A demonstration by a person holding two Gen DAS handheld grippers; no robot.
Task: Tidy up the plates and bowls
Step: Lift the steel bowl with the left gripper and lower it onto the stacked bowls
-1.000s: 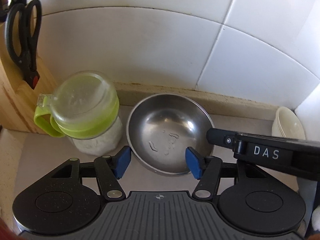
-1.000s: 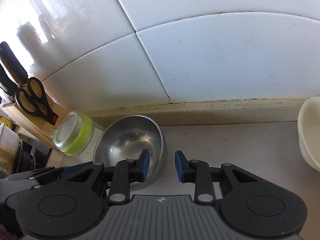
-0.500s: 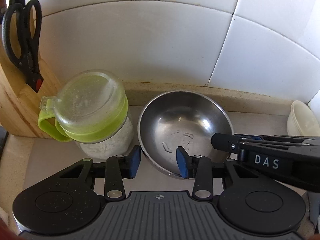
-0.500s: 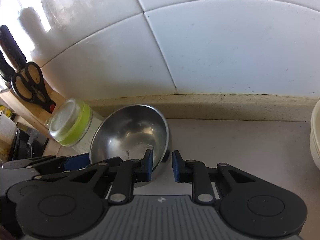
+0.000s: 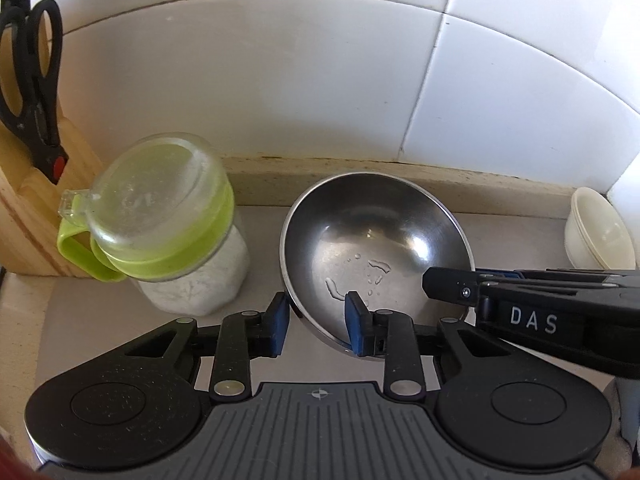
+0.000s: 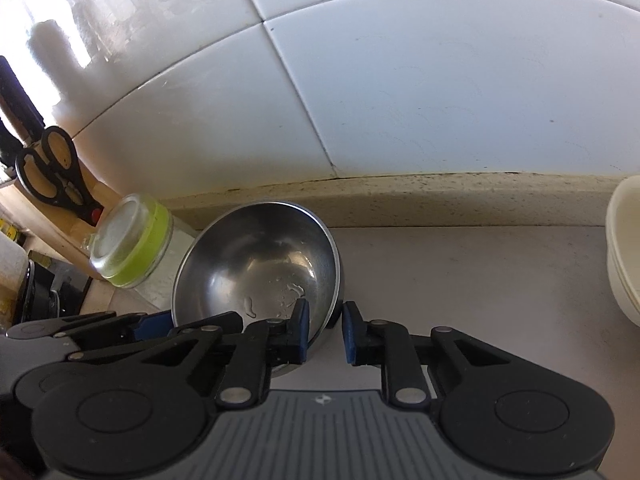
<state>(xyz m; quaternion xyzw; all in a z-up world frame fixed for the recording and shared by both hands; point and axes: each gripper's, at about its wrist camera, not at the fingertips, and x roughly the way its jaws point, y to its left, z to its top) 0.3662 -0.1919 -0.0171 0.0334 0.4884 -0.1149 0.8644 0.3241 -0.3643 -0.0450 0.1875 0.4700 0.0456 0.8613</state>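
Observation:
A steel bowl (image 5: 376,240) with water drops in it sits on the counter by the tiled wall, also seen in the right wrist view (image 6: 256,256). My left gripper (image 5: 316,322) is closing on its near-left rim, one blue pad inside and one outside against the wall. My right gripper (image 6: 325,330) is shut on the near-right rim in the same way. Its black body (image 5: 520,312) reaches in from the right in the left wrist view. A stack of cream bowls (image 5: 600,232) stands further right (image 6: 624,248).
A lidded jar with a green band (image 5: 160,216) stands close to the bowl's left. Behind it is a wooden knife block with black scissors (image 5: 36,92). The tiled wall (image 6: 400,100) rises just behind. Bare counter (image 6: 480,272) lies between the steel bowl and the cream bowls.
Both grippers' jaws have closed from open onto the steel bowl's rim, the left by far more. The bowl has shifted a little under the grip.

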